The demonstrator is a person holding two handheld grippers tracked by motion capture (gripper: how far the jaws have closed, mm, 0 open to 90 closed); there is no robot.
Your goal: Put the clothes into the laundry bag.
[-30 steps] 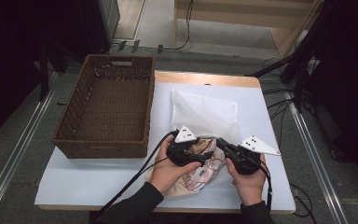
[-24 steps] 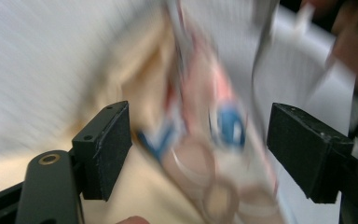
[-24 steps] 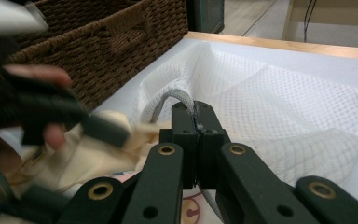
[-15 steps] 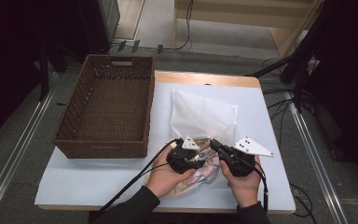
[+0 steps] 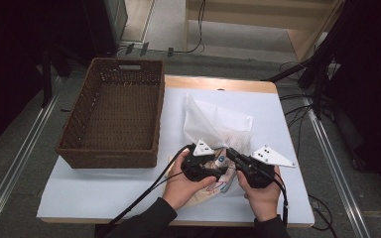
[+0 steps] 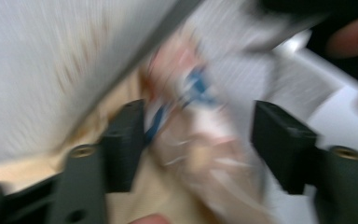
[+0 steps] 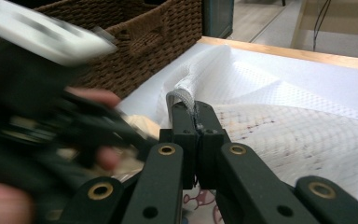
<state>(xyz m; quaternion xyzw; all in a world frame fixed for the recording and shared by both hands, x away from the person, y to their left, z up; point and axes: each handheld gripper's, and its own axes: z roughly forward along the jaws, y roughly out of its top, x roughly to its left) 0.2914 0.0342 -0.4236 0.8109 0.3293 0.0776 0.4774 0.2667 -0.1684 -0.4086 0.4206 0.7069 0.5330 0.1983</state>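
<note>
A white mesh bag (image 5: 225,121) lies on the white table top, its left side pulled up into a peak. My right gripper (image 5: 230,152) is shut on the bag's grey hemmed edge (image 7: 179,95), pads (image 7: 210,121) pressed together in the right gripper view (image 7: 196,112). A cream cloth (image 5: 201,194) with pink and blue prints sits at the bag's near end under both hands. My left gripper (image 5: 220,162) points at it. Its jaws have just been opening and now stand apart (image 6: 198,135), with the printed cloth (image 6: 200,149) blurred between them.
A brown wicker basket (image 5: 106,154) stands on the table's left half, close beside the bag and my left hand; it appears again in the right gripper view (image 7: 135,42). The table's wooden far edge (image 5: 218,82) lies behind the bag. Cables trail off the near edge.
The bag lay flat a second ago; its left side now stands up in a peak. Both hands have shifted slightly nearer the person, with the left gripper tucked lower over the cloth.
</note>
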